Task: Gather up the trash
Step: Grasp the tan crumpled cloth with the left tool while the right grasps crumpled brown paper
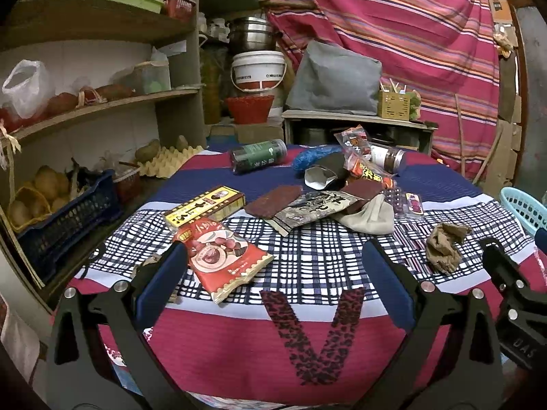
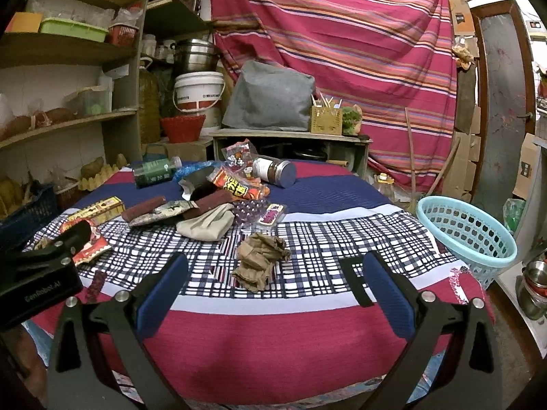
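Trash lies scattered on a table with a red, blue and checked cloth (image 1: 307, 266). A red snack packet (image 1: 222, 256) lies just ahead of my left gripper (image 1: 273, 256), which is open and empty. A yellow box (image 1: 205, 206), dark wrappers (image 1: 314, 208) and a beige pouch (image 1: 369, 218) lie beyond. A crumpled brown paper (image 2: 259, 259) lies just ahead of my right gripper (image 2: 273, 259), which is open and empty; the paper also shows in the left wrist view (image 1: 444, 246). A light blue basket (image 2: 468, 229) stands at the table's right edge.
A green bottle (image 2: 155, 171) and a brown jar (image 2: 275, 171) lie at the table's far side. Shelves (image 1: 102, 102) with crates stand to the left. A white bucket (image 2: 198, 89), a grey bag (image 2: 270, 95) and a striped curtain (image 2: 342, 34) stand behind.
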A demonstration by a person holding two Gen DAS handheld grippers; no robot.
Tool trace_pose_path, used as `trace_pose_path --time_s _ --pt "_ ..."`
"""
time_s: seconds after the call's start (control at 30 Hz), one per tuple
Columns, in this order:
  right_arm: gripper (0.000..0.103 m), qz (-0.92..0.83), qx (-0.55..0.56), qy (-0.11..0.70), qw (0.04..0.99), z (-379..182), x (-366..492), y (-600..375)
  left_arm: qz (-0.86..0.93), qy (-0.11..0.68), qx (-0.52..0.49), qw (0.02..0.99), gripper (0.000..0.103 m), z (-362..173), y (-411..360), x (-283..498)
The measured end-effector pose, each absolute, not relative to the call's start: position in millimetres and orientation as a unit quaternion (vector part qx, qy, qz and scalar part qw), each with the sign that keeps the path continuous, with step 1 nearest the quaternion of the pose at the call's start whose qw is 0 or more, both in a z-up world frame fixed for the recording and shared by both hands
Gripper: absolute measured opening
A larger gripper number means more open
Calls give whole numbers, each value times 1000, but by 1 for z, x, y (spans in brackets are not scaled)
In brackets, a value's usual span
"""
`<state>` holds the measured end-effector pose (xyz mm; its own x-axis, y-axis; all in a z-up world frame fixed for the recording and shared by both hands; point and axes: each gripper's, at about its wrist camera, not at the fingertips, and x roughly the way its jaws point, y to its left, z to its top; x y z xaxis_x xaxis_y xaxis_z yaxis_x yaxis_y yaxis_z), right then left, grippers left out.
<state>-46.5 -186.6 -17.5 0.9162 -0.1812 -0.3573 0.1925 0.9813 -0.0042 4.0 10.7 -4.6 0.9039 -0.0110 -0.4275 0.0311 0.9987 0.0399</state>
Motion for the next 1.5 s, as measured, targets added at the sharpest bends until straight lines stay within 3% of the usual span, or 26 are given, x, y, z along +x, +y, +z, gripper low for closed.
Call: trace_pose_path --time_s 0.27,0.67,1.23,1.43,1.5 --pt "99 -96 14 171 980 -9 -38 -190 36 203 18 978 98 6 36 9" --pt "99 -100 -2 170 980 -7 -26 -189 72 246 -3 967 98 -27 110 29" --pt "99 -118 29 205 971 -21 -8 -206 75 275 -12 959 98 -55 142 58" --pt "99 -115 32 221 968 -25 -2 -207 38 291 -16 956 72 -64 136 64" --pt "99 -113 30 225 967 -25 -1 -206 29 289 -9 957 54 -63 131 64"
